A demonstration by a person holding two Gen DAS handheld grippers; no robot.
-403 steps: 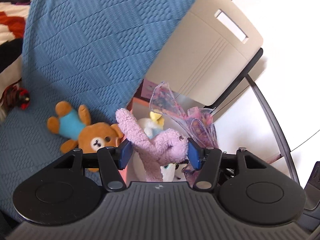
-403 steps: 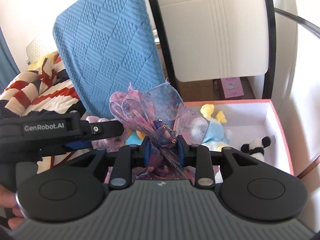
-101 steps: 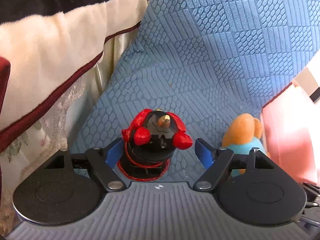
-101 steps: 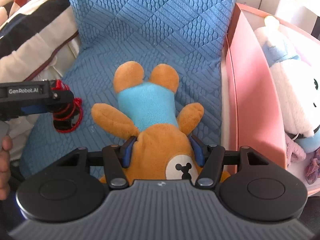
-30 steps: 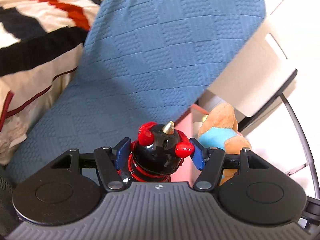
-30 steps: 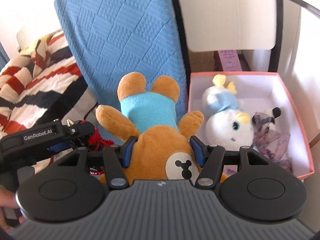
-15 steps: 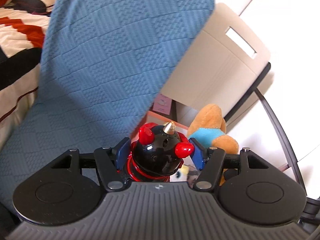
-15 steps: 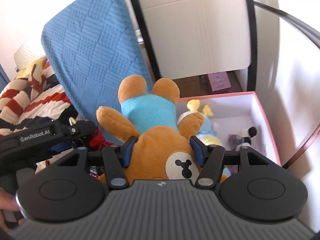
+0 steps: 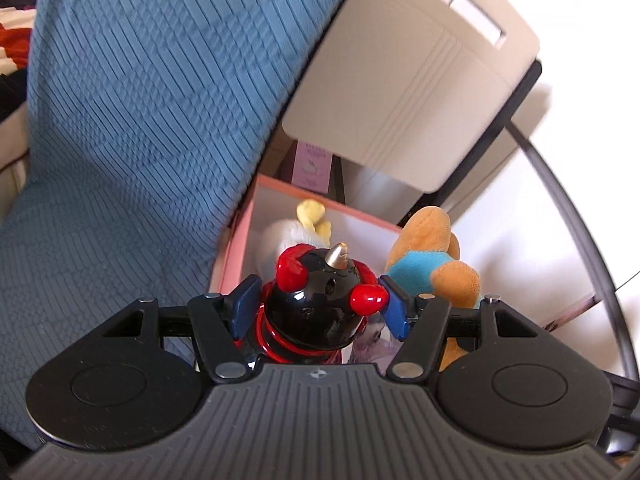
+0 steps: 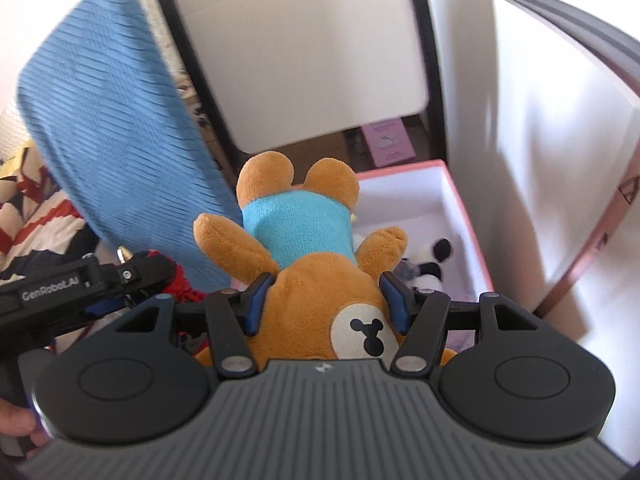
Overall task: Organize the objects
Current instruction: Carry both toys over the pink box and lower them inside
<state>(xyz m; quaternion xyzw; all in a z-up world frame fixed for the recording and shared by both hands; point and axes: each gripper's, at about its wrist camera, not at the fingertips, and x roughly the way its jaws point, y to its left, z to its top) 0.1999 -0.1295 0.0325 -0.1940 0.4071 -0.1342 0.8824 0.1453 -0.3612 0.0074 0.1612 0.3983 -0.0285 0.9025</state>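
Right wrist: teddy bear (image 10: pixel 316 280) clamped in right gripper (image 10: pixel 326 300) above pink box (image 10: pixel 464 208).

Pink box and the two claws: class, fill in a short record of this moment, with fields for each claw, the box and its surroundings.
left claw: shut on black and red toy
right claw: shut on teddy bear, gripped at the head, legs pointing away
pink box: open, beneath both claws
already in box: white plush, panda toy
beside box: blue textured cushion
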